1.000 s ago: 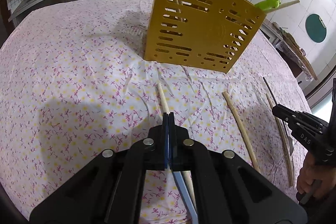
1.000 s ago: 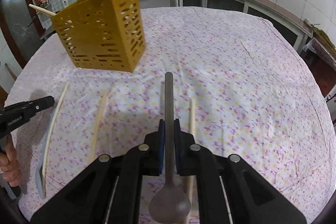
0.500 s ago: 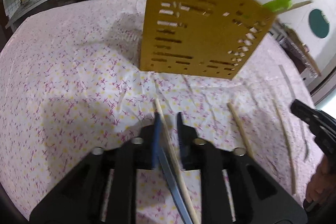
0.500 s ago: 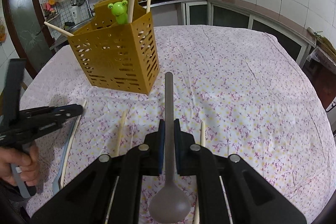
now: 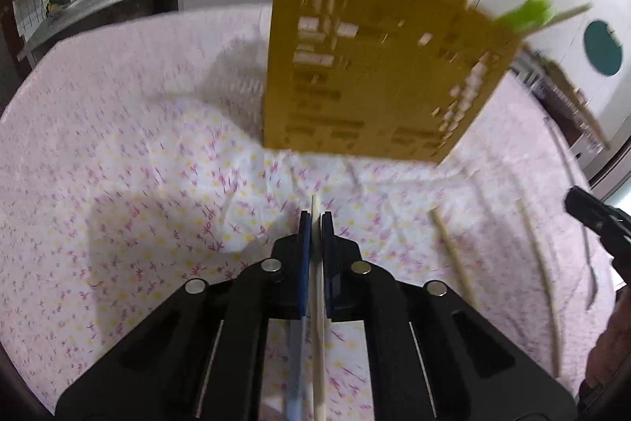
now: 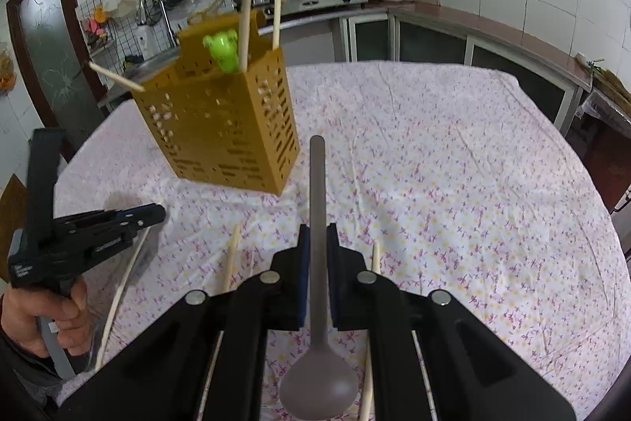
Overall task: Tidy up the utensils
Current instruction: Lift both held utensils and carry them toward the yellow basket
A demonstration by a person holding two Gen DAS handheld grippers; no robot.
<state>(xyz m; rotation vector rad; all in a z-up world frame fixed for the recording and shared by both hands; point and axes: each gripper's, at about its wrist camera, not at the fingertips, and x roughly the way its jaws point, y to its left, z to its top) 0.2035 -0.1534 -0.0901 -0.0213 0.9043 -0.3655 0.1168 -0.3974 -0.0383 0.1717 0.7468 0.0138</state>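
Observation:
A gold slotted utensil holder [image 5: 374, 66] [image 6: 221, 129] stands on the flowered tablecloth, with chopsticks and a green frog-topped utensil [image 6: 223, 52] in it. My left gripper [image 5: 315, 219] [image 6: 155, 214] hovers just in front of the holder. Its jaws are closing, and the pads press on a pale chopstick [image 5: 318, 342] that points toward the holder. A blue-grey utensil [image 5: 294, 362] shows under it. My right gripper [image 6: 318, 231] [image 5: 579, 202] is shut on a grey spoon [image 6: 317, 184], handle forward and bowl near the camera, held above the cloth.
Loose chopsticks lie on the cloth: one [image 5: 453, 255] and a longer one [image 5: 540, 283] to the right of my left gripper, others [image 6: 232, 255] [image 6: 122, 287] below the right gripper. A kitchen counter [image 6: 473, 26] runs behind the table.
My left jaws opened around the chopstick and then closed on it, nearer to the holder. My right gripper rose with the spoon, bringing the kitchen into view.

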